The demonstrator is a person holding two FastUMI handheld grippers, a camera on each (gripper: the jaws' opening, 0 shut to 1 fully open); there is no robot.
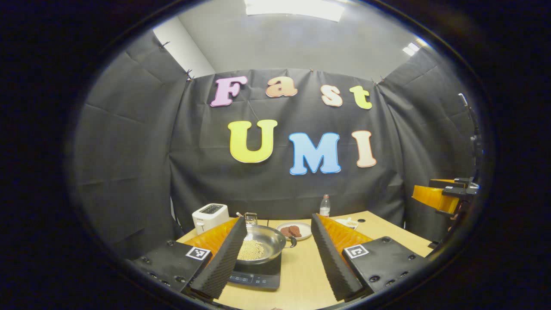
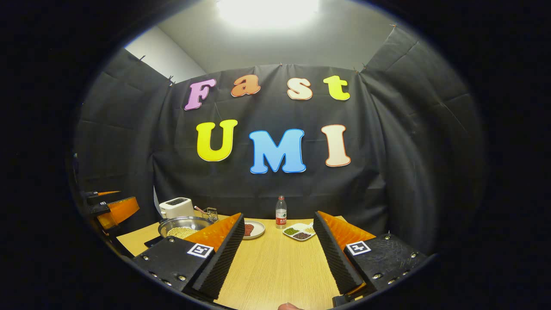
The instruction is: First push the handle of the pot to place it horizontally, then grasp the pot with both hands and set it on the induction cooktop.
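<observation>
1. Across the bottom of both views runs the wooden desk, the largest thing, carrying everything else.
2. On its left part in the left gripper view lies the dark induction cooktop, flat, with the pot sitting on it.
3. Inside the steel pot is a heap of pale beans (its short dark handle points toward the right of that view); in the right gripper view the pot shows at far left.
4. Left tongs stand wide apart, holding nothing, with the pot partly behind the left finger.
5. Right tongs are likewise spread wide over bare desk, gripping nothing.
6. At the back left stands a white toaster, with a small wire basket near it.
7. Behind the pot rests a white plate with dark reddish pieces.
8. A divided dish of green and dark grains lies just in front of a water bottle, which stands upright by the back wall.
</observation>
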